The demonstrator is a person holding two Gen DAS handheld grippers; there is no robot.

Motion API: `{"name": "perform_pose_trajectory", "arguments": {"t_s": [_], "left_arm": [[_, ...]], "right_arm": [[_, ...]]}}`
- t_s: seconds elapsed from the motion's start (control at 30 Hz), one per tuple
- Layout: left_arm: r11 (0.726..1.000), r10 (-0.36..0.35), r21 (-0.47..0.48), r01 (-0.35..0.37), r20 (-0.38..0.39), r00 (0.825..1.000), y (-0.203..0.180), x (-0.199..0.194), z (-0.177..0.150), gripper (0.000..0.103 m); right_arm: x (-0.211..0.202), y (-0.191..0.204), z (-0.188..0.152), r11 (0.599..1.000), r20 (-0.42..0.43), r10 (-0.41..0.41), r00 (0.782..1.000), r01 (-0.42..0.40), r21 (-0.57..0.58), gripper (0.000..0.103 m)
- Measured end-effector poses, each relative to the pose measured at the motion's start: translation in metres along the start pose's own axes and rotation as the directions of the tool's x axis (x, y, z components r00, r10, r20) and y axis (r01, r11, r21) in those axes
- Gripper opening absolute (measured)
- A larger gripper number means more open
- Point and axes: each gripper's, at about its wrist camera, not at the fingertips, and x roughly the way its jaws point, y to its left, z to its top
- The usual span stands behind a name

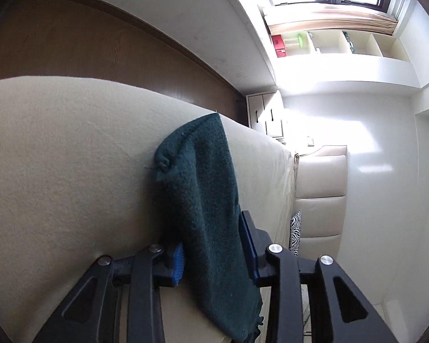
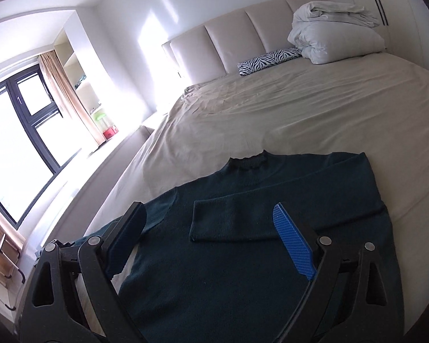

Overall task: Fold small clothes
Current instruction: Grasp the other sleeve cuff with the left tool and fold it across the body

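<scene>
**Midway, a dark teal knit sweater half folded on a beige bed**

Left wrist view: left gripper (image 1: 214, 245) straddling a hanging sleeve (image 1: 197, 183) of the dark teal knit sweater, blue pads on either side with a gap showing, so not clearly clamped; grip state impossible to tell. Likely risk: sleeve slipping free and dropping crooked off the beige bedsheet (image 1: 57, 157).

Right wrist view: right gripper (image 2: 214, 240) spread wide, holding nothing, above the sweater (image 2: 243, 271) lying flat near the bed's foot, one sleeve already folded across the chest. Possible snag: wide fingers dragging that sleeve askew. Shown only here: whole garment, zebra-print pillow (image 2: 268, 60), bundled white duvet (image 2: 334, 37).
</scene>
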Motion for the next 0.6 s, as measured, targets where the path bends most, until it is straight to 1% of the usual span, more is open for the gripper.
{"name": "perform_pose_trajectory", "arguments": {"t_s": [0.03,0.07,0.1,0.13,0.17,0.2,0.23,0.27,0.3,0.33,0.4,0.43,0.5,0.53,0.57,0.6], "left_arm": [[1.000,0.019,0.009,-0.020,0.012,1.000,-0.002,0.000,0.002,0.016],[0.998,0.047,0.040,-0.048,0.027,0.999,-0.008,0.000,0.003,0.011],[0.994,0.064,0.083,-0.068,0.042,0.997,-0.018,-0.003,0.003,0.008],[0.987,0.076,0.137,-0.083,0.057,0.996,-0.031,-0.003,-0.002,0.008],[0.974,0.086,0.203,-0.099,0.071,0.994,-0.047,-0.003,-0.011,0.008],[0.956,0.088,0.275,-0.107,0.080,0.993,-0.065,-0.004,-0.021,0.008],[0.930,0.087,0.350,-0.110,0.082,0.993,-0.085,-0.003,-0.033,0.008],[0.897,0.084,0.427,-0.110,0.080,0.993,-0.106,-0.003,-0.050,0.008],[0.855,0.076,0.508,-0.103,0.074,0.994,-0.129,0.000,-0.069,0.008],[0.801,0.070,0.592,-0.093,0.062,0.996,-0.151,0.003,-0.093,0.008],[0.669,0.062,0.740,-0.068,0.036,0.997,-0.190,0.011,-0.149,0.008],[0.591,0.060,0.805,-0.045,0.012,0.998,-0.206,0.016,-0.180,0.008],[0.410,0.071,0.912,0.003,-0.036,0.997,-0.230,0.030,-0.250,0.008],[0.319,0.073,0.948,0.019,-0.045,0.996,-0.236,0.036,-0.287,0.008],[0.234,0.083,0.972,0.036,-0.057,0.995,-0.238,0.043,-0.323,0.008],[0.168,0.099,0.984,0.059,-0.076,0.992,-0.234,0.052,-0.355,0.008]], "right_arm": [[-0.001,-0.003,-0.001,1.000,0.000,0.000,1.000,0.000,0.003,0.090],[-0.001,-0.006,-0.001,1.000,-0.002,-0.002,1.000,0.002,0.007,0.090],[-0.002,-0.010,-0.002,1.000,-0.004,-0.003,1.000,0.003,0.015,0.089],[-0.002,-0.014,-0.003,1.000,-0.008,-0.002,1.000,0.002,0.023,0.088],[-0.002,-0.019,-0.004,1.000,-0.012,-0.002,1.000,0.003,0.031,0.087],[-0.002,-0.024,-0.006,0.999,-0.015,-0.006,1.000,0.006,0.037,0.085],[-0.002,-0.030,-0.007,0.999,-0.018,-0.012,1.000,0.013,0.045,0.085],[-0.001,-0.035,-0.009,0.998,-0.020,-0.017,1.000,0.018,0.058,0.084],[0.001,-0.042,-0.010,0.997,-0.022,-0.019,1.000,0.021,0.075,0.084],[0.000,-0.048,-0.012,0.995,-0.024,-0.021,0.999,0.023,0.092,0.084],[-0.001,-0.061,-0.015,0.992,-0.026,-0.029,0.999,0.032,0.119,0.083],[-0.002,-0.066,-0.017,0.991,-0.026,-0.033,0.999,0.036,0.129,0.083],[-0.002,-0.078,-0.020,0.988,-0.029,-0.039,0.999,0.043,0.151,0.083],[-0.002,-0.083,-0.022,0.986,-0.029,-0.041,0.999,0.045,0.163,0.083],[-0.002,-0.088,-0.023,0.983,-0.029,-0.042,0.999,0.046,0.175,0.083],[-0.003,-0.094,-0.024,0.981,-0.031,-0.043,0.999,0.048,0.187,0.083]]}}
